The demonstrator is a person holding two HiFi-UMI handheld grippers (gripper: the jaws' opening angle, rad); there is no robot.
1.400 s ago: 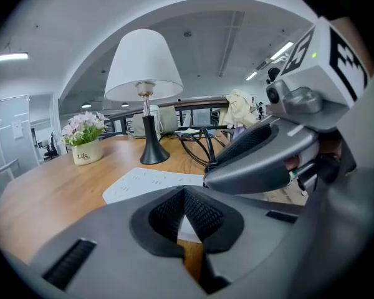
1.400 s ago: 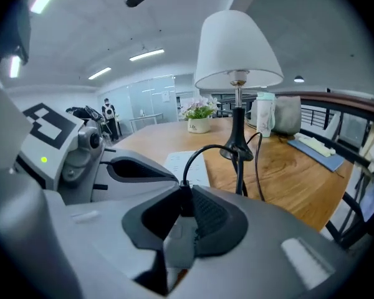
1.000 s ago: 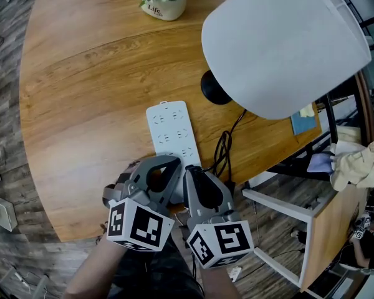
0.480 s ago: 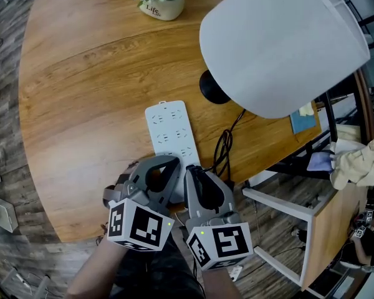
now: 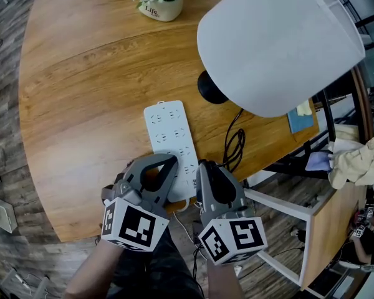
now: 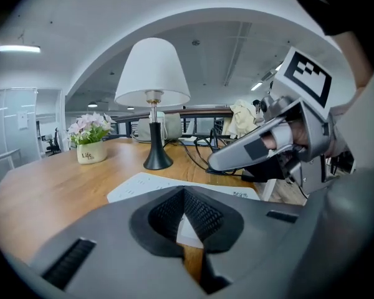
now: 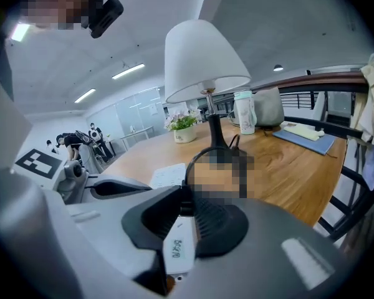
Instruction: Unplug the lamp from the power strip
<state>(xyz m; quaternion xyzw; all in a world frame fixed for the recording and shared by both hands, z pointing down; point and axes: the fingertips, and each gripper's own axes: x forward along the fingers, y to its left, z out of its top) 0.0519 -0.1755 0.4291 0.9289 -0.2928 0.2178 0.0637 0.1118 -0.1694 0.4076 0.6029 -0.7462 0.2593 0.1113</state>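
Observation:
A white power strip [image 5: 170, 141] lies on the round wooden table [image 5: 81, 92]. My left gripper [image 5: 170, 164] is shut with nothing in it, its tips over the strip's near end; the strip [image 6: 174, 189] shows just beyond the pads. To the right of the strip, my right gripper [image 5: 207, 167] is shut on a white plug [image 7: 179, 245], which sits clear of the strip. The plug's black cord [image 5: 234, 145] loops back toward the lamp's black base [image 5: 210, 89] under the big white shade [image 5: 274, 42].
A flower pot [image 5: 163, 2] stands at the table's far edge. A blue book [image 5: 301, 118] lies at the right rim, with a white frame [image 5: 287, 210] and crumpled cloth [image 5: 355, 161] beyond. A bottle [image 7: 246, 113] stands behind the lamp.
My right gripper has drawn away from the power strip to the right with the white plug in its jaws, and the black cord shifted right with it. The left gripper stayed over the strip.

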